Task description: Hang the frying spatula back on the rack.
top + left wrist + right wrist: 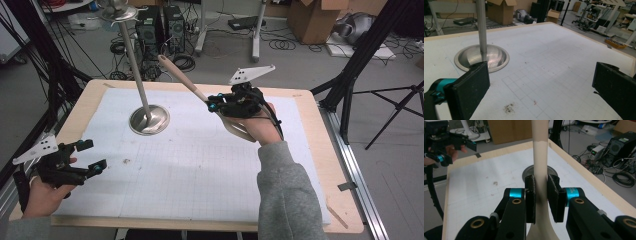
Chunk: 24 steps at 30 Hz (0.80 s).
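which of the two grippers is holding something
The right gripper: its jaws clamp the beige spoon's handle, lifted over the table. The left gripper is open, empty.

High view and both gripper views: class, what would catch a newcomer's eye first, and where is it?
The beige spatula, clamped by its handle in the right gripper, slants up over the table's far half. Beside it, a steel stand rises from a round base on the white mat. At the near left edge, the left gripper hangs open and empty.

the right gripper (pixel 212 103) clamps a beige spatula (pixel 186 82) by its handle above the white mat (pixel 200 170), handle slanting up toward the steel stand (pixel 148 119). the left gripper (pixel 91 156) hovers with jaws apart at the mat's left edge.
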{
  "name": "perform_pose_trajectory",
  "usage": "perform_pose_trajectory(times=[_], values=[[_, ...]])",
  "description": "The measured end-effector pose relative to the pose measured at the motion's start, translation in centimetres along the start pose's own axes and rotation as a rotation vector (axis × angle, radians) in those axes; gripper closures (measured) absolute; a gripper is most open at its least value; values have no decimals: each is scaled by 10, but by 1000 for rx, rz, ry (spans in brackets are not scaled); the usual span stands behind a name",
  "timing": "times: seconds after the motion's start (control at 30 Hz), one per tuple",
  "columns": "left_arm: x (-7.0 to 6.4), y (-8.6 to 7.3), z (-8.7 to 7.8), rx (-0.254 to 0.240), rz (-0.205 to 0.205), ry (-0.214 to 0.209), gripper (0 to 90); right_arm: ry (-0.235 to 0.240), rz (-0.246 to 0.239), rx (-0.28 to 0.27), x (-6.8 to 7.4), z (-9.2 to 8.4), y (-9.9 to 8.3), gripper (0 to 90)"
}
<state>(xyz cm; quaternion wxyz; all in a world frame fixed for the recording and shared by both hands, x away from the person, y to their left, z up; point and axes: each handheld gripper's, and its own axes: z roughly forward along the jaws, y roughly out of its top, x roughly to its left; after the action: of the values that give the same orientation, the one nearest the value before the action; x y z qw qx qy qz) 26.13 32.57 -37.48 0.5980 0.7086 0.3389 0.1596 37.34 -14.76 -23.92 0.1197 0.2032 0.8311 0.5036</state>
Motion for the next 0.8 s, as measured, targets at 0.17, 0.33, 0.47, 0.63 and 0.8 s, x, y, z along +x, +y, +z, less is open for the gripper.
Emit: perform_pose_trajectory(times=[0.17,0.33,0.47,0.63,0.8], values=[[0,0,0,0,-2,0,18,-10,6,-14,0,-2,10,778],[0,-1,-2,-6,-7,3,18,-14,1,-28,0,-3,22,778],[0,-1,-1,-4,-8,-2,18,-15,3,-27,0,0,30,778],[0,-2,-2,-6,-6,-4,18,-18,-2,-32,0,4,36,778],[-2,-1,-1,-10,-5,-6,18,-25,-2,-41,-2,7,42,778]])
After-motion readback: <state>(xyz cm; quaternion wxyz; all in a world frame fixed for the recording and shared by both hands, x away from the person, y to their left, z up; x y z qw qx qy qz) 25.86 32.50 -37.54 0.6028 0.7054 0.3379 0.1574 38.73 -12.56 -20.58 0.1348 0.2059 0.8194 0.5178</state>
